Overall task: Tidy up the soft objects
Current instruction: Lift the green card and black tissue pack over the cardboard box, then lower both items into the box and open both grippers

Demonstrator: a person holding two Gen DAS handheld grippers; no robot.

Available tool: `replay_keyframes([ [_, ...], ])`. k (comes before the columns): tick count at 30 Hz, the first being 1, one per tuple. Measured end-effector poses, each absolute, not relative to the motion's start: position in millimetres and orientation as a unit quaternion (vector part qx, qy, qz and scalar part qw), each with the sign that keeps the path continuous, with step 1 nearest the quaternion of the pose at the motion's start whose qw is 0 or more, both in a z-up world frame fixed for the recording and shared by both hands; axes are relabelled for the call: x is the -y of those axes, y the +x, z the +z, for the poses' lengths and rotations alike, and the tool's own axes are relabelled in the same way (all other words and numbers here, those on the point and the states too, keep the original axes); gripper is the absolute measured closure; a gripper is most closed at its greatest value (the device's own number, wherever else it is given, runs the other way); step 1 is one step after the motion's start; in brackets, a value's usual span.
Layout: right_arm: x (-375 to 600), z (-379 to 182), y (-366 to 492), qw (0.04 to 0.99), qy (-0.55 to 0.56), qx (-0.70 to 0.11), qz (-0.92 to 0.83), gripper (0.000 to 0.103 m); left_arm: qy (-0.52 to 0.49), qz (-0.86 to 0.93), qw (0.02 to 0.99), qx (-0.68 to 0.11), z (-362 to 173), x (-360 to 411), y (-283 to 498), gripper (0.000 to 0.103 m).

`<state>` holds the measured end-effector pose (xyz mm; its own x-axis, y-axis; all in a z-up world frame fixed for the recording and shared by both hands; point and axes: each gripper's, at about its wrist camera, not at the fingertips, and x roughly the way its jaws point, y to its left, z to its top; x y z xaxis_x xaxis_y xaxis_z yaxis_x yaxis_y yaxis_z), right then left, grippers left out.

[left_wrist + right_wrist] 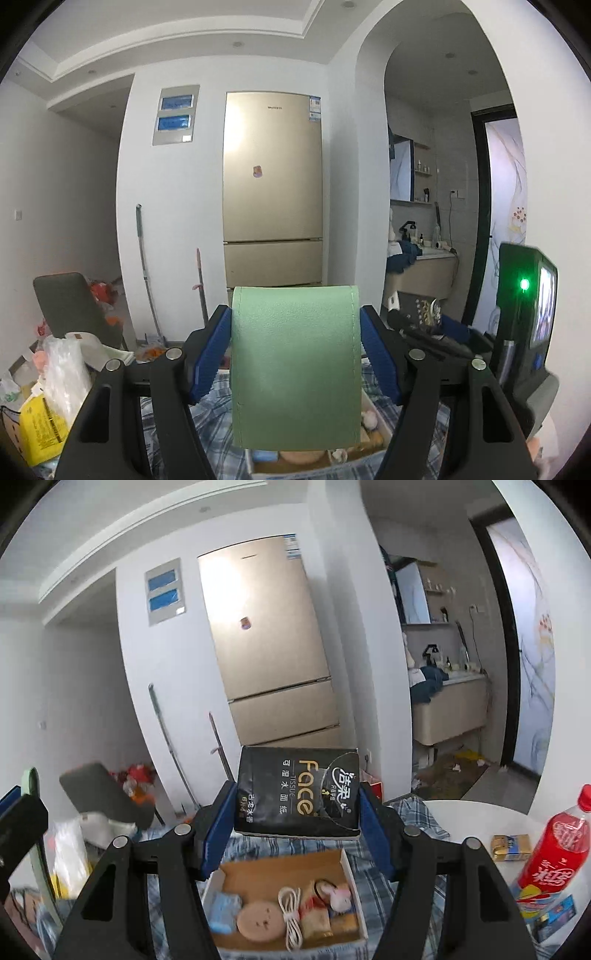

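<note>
My left gripper [295, 354] is shut on a soft green pad [295, 365], held upright in the air above the table. My right gripper [297, 823] is shut on a black "Face" tissue pack [297, 794], held above a cardboard box [345, 864]. The box lies on a blue plaid cloth [373, 890] and holds a blue packet [223, 912], a round tan cushion [260, 921], a white cable [291, 915] and a small plush bunny [340, 895]. The right gripper's body [528, 314] shows at the right of the left wrist view. The left gripper [18, 812] shows at the left edge of the right wrist view.
A red soda bottle [554, 853] and a gold packet [511, 847] stand on a white round table [461, 812] at the right. Plastic bags [62, 373] and a yellow bag [40, 432] pile up at the left. A gold fridge [271, 184] stands behind.
</note>
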<state>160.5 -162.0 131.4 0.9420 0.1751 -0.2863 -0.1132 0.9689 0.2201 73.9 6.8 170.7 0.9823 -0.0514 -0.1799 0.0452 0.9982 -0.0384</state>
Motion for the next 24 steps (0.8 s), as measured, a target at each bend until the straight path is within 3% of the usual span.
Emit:
replay_keyframes([
  [8,150,94,177,0.982,0.036,-0.162,0.093,0.040,-0.014,-0.022,0.991,-0.134,149,-14,123,0.031],
  [24,121,18,216,0.940,0.013,-0.306,0.152,0.041,-0.026,-0.034,0.953,-0.299,51,-36,212,0.031],
])
